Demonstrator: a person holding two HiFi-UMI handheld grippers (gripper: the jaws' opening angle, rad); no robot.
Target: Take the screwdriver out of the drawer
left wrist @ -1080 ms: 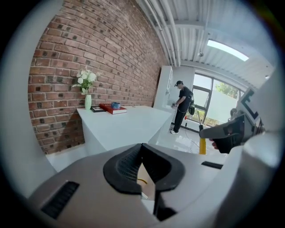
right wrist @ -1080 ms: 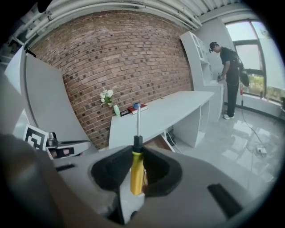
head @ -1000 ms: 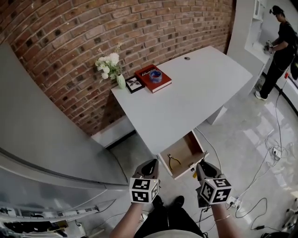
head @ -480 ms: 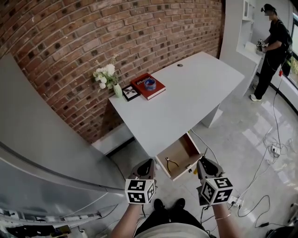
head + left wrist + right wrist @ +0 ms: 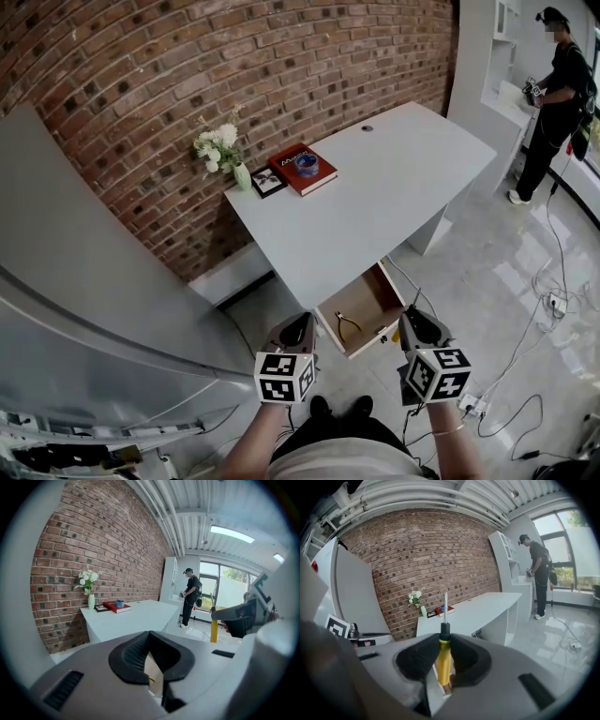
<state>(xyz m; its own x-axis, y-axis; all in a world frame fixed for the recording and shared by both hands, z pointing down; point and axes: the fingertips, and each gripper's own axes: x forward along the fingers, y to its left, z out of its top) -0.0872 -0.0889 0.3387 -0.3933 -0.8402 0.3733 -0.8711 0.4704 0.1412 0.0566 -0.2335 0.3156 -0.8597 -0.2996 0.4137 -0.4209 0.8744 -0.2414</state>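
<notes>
Up they come, both grippers a shade higher than a second ago and lifted off the front of the open wood-lined drawer (image 5: 373, 296), while the head view has swung so the long white desk (image 5: 375, 187) sits more squarely ahead. And the prize is already out: the yellow-handled screwdriver with its black collar and thin steel shaft (image 5: 443, 648) is clamped in the right gripper (image 5: 411, 317), well clear of the drawer, which lies just ahead and below, between the two tools. Look at that long axis, it stands upright across the jaws, handle down, shaft pointing up and forward towards the desk and the red-brick wall (image 5: 234, 75). The right gripper's black pads are spread about a handle's width and press on the yellow handle from both sides, a steady hold with no sign of slackening. Over on the other side, the left gripper (image 5: 302, 323) has its tips drawn together with nothing between them, only a sliver of the drawer showing through the slit behind. Small metal pliers (image 5: 348, 325) lie alone on the drawer floor. My read is that the taking-out is as good as done; if the tool is to be set down, the desk top straight ahead is the obvious spot, and the right hand alone can get it there, laying that shaft flat.
</notes>
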